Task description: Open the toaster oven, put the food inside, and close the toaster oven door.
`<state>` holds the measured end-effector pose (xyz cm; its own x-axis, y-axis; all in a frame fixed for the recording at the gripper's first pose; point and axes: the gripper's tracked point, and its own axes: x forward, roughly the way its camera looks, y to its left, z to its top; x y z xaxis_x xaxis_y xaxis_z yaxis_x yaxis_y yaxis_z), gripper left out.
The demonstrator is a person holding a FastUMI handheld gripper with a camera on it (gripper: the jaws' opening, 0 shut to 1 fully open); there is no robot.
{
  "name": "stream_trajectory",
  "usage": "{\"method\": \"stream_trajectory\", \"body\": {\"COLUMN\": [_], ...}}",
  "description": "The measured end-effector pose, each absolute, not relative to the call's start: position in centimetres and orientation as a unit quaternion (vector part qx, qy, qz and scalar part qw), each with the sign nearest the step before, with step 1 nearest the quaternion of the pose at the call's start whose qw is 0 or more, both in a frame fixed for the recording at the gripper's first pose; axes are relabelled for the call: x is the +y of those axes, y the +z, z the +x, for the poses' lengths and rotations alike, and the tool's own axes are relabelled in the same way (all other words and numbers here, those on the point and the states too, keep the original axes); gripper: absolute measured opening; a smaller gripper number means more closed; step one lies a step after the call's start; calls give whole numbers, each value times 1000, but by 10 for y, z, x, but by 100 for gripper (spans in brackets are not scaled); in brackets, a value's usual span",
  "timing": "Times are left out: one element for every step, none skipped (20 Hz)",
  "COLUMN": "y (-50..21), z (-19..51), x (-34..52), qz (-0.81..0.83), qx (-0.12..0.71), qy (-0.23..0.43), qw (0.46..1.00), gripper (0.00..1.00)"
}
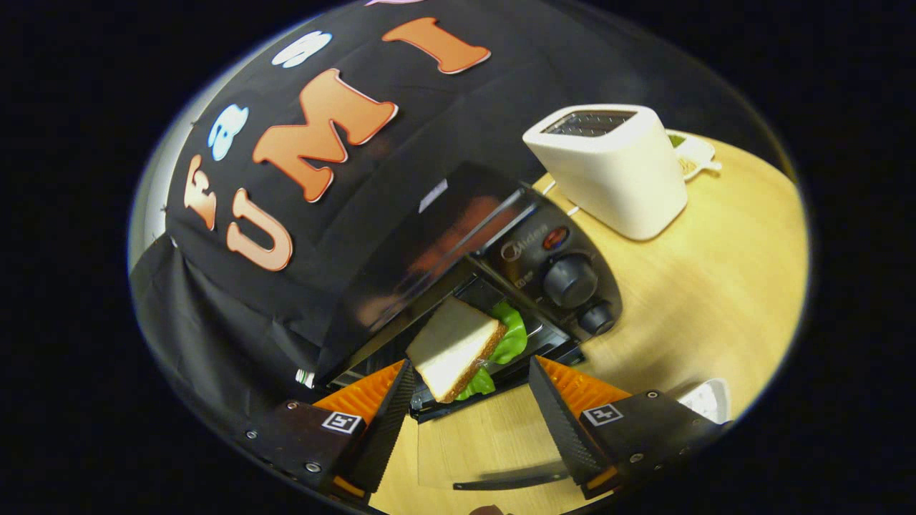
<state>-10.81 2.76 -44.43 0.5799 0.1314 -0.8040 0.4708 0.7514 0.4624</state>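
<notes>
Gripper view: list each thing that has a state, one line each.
Toaster oven: open.
Oven door: folded down flat onto the table.
Sandwich: released, lying at the oven's mouth, tilted.
Gripper: open, fingers apart, holding nothing.
White toaster: upright, slot empty.

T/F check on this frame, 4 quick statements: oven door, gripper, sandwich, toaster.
1. The toaster oven door is shut. False: it hangs open.
2. The gripper is open, its fingers apart. True.
3. Both fingers press on the sandwich. False: it lies at the oven's mouth, just ahead of the fingers, free of both.
4. A white toaster stands on the wooden table beyond the oven. True.
</notes>
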Motion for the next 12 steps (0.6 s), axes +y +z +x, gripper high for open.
{"method": "stream_trajectory", "body": {"y": [-429, -414, -398, -380, -362, -347, -332, -316, -302, -290, -278, -267], "z": [-110, -111, -110, -107, -105, -101, -99, -96, -92, -89, -85, -81], "x": [19, 11, 2, -5, -13, -20, -27, -34, -40, -48, -55, -58], "qz": [316, 295, 273, 253, 232, 211, 192, 171, 152, 129, 107, 84], "qx": [443, 436, 427, 416, 404, 395, 386, 378, 372, 364, 352, 340], "qy": [-93, -84, -75, -67, -60, -56, -50, -48, -43, -46, -46, -44], "qw": [834, 846, 859, 871, 883, 892, 901, 909, 915, 921, 929, 936], "gripper": [96, 96, 97, 97, 97, 97, 97, 97, 97, 98, 98, 98]}}
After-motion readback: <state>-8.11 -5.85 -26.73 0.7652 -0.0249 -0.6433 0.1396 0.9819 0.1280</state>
